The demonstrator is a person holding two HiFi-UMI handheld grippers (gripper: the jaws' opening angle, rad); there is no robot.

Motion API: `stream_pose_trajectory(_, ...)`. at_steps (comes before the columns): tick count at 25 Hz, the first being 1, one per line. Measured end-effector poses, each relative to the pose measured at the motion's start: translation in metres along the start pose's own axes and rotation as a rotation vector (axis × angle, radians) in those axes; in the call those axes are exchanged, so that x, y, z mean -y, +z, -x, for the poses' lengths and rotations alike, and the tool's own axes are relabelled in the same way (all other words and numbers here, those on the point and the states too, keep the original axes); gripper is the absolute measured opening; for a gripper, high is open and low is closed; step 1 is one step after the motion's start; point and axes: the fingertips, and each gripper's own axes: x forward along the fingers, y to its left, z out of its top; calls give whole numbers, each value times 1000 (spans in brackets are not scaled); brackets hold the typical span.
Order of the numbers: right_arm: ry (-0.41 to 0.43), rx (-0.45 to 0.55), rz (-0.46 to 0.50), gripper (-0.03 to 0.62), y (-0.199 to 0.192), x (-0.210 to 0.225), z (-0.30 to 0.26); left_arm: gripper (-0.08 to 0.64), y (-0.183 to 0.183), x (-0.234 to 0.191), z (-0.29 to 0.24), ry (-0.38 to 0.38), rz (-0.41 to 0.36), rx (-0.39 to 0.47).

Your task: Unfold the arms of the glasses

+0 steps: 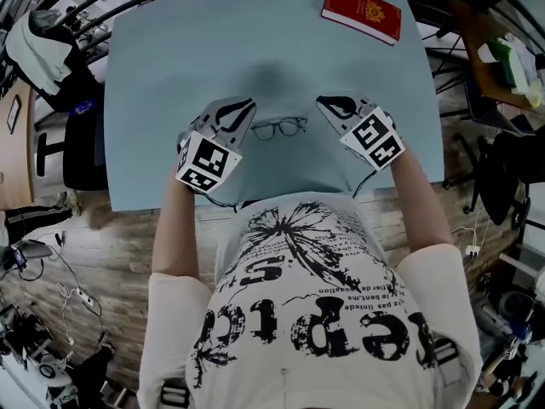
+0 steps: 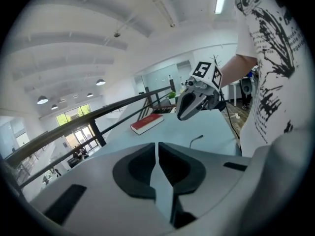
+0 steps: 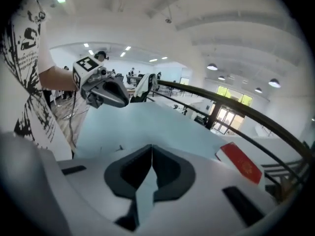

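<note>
Grey left tool (image 1: 246, 107), right tool (image 1: 324, 102) nose-down

Open office hall — railing (image 3: 236, 109), ceiling lamps (image 3: 212, 67)

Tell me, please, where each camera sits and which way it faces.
Head view: on the head, facing steeply down at table, glasses, book; shows forearms, shirt, left gripper, right gripper.
Left gripper view: on the left gripper, facing along its shut jaws across the table to the right gripper; shows arm, shirt.
Right gripper view: on the right gripper, facing along its shut jaws to the left gripper; shows arm, shirt.
Shared: all three show the book.
</note>
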Motion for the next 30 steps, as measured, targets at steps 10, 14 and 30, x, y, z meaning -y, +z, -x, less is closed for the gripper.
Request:
stream_pose_trajectory(10,-312,308,-119,11,66,37,43,29,78,-35,54,284,121,274)
stream_pose_trajectory(14,-392,376,-169,10,75,42,55,26,92,-45,71,367,188,353)
stream_pose_trajectory(30,-415,467,-144,9,112,27,74,21,91,-58,104,463,225,375)
